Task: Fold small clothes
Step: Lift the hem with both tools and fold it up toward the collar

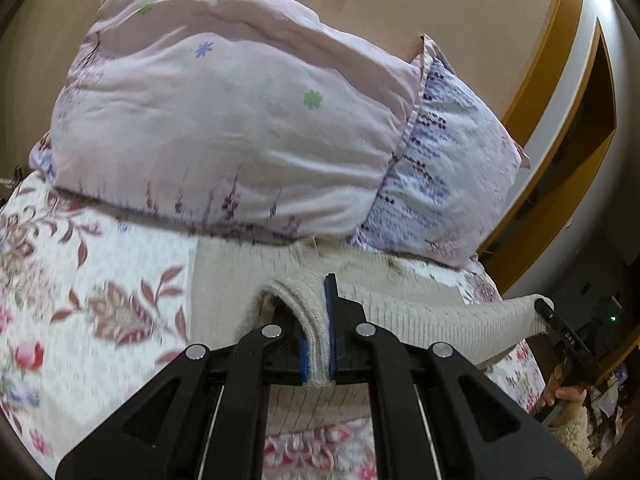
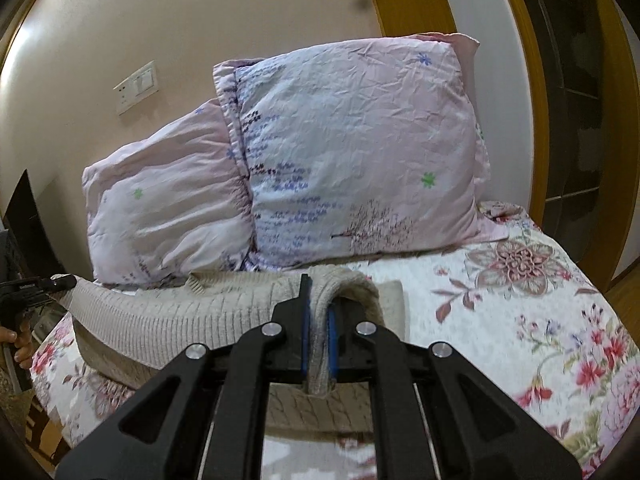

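We have the left gripper (image 1: 318, 328) clamped on the beige knit sweater (image 1: 420, 316), and the right gripper (image 2: 318, 330) pinching its other edge. The sweater stretches between them above the floral bedspread (image 2: 520, 312), pillows (image 2: 352, 152) at twelve o'clock.

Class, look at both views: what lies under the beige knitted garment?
Under the knitted garment lies the floral bedspread, showing around its edges. Both the left gripper and right gripper clamp the knit. Whatever sits beneath its middle is covered.

The sweater (image 2: 168, 316) lies on the bedspread (image 2: 500, 320) before two pillows (image 2: 360, 152), stretched between both grippers.
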Action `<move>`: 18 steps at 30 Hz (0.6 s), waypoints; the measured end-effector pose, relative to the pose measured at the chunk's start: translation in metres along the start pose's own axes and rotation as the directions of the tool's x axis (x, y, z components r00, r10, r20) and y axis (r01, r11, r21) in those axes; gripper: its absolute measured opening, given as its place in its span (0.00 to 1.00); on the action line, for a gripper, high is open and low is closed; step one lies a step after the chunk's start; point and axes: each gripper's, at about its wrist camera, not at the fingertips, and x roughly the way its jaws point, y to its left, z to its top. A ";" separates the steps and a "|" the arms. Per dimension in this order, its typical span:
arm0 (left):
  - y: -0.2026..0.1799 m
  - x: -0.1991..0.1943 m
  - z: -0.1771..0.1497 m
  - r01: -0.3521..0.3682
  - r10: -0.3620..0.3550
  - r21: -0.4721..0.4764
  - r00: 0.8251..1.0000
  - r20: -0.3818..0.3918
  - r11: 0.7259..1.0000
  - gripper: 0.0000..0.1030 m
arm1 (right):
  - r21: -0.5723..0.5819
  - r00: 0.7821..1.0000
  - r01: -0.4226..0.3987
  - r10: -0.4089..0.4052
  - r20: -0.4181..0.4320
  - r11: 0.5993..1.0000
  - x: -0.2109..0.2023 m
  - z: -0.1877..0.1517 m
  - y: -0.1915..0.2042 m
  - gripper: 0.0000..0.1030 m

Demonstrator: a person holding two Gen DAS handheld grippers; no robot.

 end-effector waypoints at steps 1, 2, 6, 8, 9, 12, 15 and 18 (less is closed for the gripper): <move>0.000 0.004 0.005 -0.001 0.001 0.002 1.000 0.005 1.000 0.06 | 0.005 1.000 0.003 -0.003 0.006 1.000 0.006 0.005 0.000 0.06; 0.001 0.009 0.010 0.001 -0.001 -0.002 1.000 0.009 1.000 0.06 | 0.008 1.000 0.003 -0.003 0.009 1.000 0.009 0.008 0.000 0.06; 0.017 0.042 0.020 -0.003 0.002 -0.053 1.000 -0.013 0.999 0.06 | 0.051 1.000 0.010 -0.010 -0.012 0.999 0.040 0.012 -0.008 0.06; 0.029 0.062 0.017 -0.008 0.004 -0.091 0.999 -0.047 0.996 0.05 | 0.080 0.998 0.013 -0.008 -0.055 0.997 0.062 0.009 -0.015 0.06; 0.035 0.073 0.014 -0.015 0.008 -0.110 0.998 -0.068 0.994 0.06 | 0.098 0.997 0.015 -0.007 -0.082 0.995 0.073 0.005 -0.020 0.06; 0.054 0.105 0.004 -0.036 0.011 -0.174 0.990 -0.140 0.984 0.06 | 0.155 0.982 0.035 -0.005 -0.186 0.987 0.111 -0.010 -0.035 0.06; 0.072 0.125 -0.005 -0.043 -0.002 -0.245 0.984 -0.180 0.969 0.06 | 0.209 0.963 0.060 -0.002 -0.269 0.976 0.139 -0.026 -0.048 0.06; 0.084 0.133 -0.007 -0.012 -0.051 -0.317 0.980 -0.191 0.948 0.06 | 0.253 0.953 0.064 0.016 -0.302 0.965 0.151 -0.034 -0.057 0.06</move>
